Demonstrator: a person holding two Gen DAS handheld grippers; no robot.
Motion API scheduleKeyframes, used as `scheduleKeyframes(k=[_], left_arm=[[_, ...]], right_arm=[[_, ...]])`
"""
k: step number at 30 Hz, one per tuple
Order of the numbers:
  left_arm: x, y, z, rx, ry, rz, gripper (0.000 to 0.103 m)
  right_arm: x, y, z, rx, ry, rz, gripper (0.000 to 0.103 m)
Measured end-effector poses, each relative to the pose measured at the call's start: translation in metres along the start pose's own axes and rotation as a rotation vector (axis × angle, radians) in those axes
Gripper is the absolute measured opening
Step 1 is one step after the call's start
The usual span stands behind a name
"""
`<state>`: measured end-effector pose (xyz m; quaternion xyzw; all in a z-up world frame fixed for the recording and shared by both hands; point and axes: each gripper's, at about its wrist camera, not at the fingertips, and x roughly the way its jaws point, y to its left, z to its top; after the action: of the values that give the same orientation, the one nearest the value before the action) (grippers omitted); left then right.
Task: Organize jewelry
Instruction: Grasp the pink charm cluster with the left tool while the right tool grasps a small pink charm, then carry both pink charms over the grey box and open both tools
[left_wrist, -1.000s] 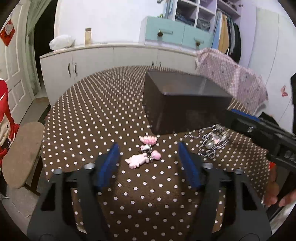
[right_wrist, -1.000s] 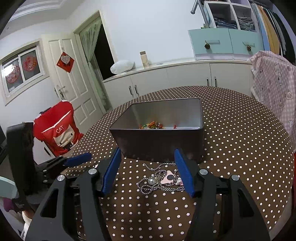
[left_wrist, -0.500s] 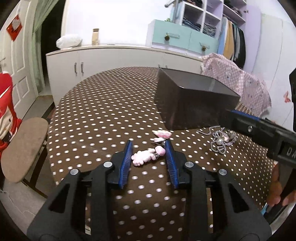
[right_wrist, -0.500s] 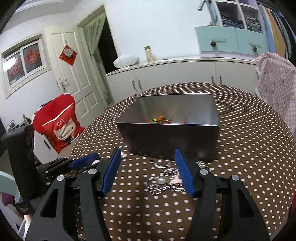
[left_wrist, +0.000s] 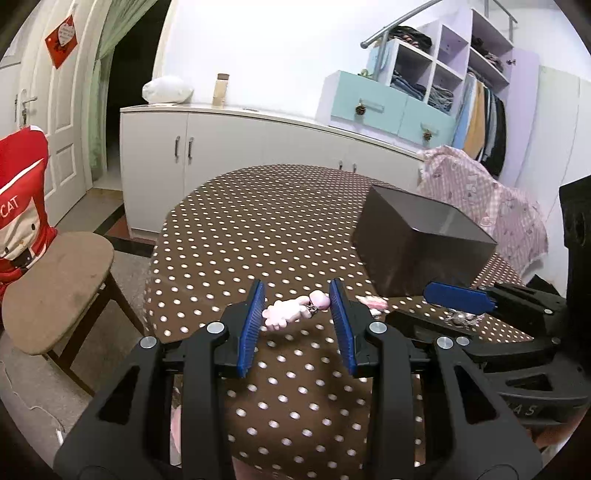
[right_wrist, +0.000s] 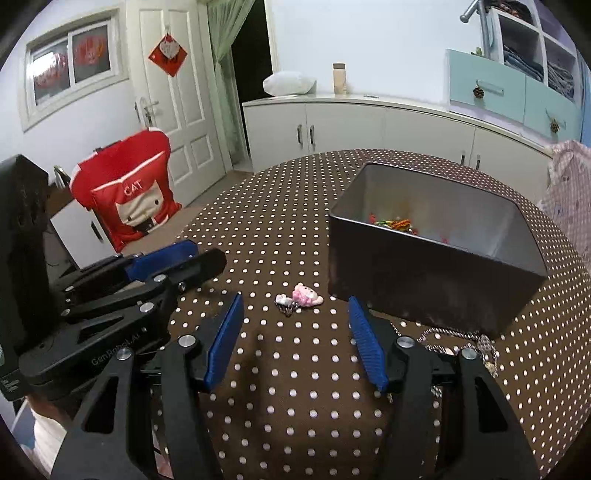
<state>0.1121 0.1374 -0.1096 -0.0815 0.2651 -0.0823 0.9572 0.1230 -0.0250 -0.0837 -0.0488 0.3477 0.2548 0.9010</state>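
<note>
Jewelry sort, mid-pick. Left gripper (left_wrist: 296, 295) pinches a pink figure charm (left_wrist: 286, 314) across its length, a pad at each end; its jaws have just been closing on it. Sideways grip likely chosen because the charm is long and flat, so the ends give the pads something to bite. Whether it is off the cloth yet: cannot tell. It sits over the near part of the table (right_wrist: 295, 406), toward the left edge.

Right gripper (right_wrist: 295, 301) is spread and empty, angled down at the cloth, jaws framing a pink clip (right_wrist: 308, 297) and a small dark clip (right_wrist: 286, 306) that touch each other. Looks lined up as the next pick.

Dark metal box (right_wrist: 424, 280) stands toward the table's right edge, mouth up, within reach of both hands. Presumably the drop target.

View differences:
- Left wrist view: shows the charm between the pads; box interior hidden, only outer walls seen.
- Right wrist view: shows inside the box, a few coloured pieces (right_wrist: 395, 223) at the bottom; shows a silver chain (right_wrist: 454, 338) just beside the box's near corner, partly behind the right finger; left gripper seen side-on, charm not visible there.
</note>
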Motion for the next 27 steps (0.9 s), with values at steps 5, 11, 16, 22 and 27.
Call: scheduleKeyframes(k=[5, 11, 16, 22, 27], left_arm=[[0.003, 0.009, 0.000, -0.006, -0.009, -0.016, 0.036], [0.003, 0.020, 0.003, -0.015, -0.020, -0.031, 0.036], [0.004, 0.023, 0.002, -0.024, -0.024, -0.046, 0.036], [0.003, 0.020, 0.001, -0.015, -0.024, -0.058, 0.036], [-0.001, 0.016, 0.002, -0.013, -0.027, -0.059, 0.036]], right_arm=[[0.017, 0.009, 0.006, -0.041, 0.069, 0.008, 0.037], [0.033, 0.013, 0.008, -0.056, 0.154, -0.008, 0.035], [0.031, 0.012, 0.008, -0.047, 0.151, -0.033, 0.023], [0.029, 0.012, 0.008, -0.041, 0.144, -0.032, 0.013], [0.025, 0.017, 0.009, -0.060, 0.114, -0.031, 0.013]])
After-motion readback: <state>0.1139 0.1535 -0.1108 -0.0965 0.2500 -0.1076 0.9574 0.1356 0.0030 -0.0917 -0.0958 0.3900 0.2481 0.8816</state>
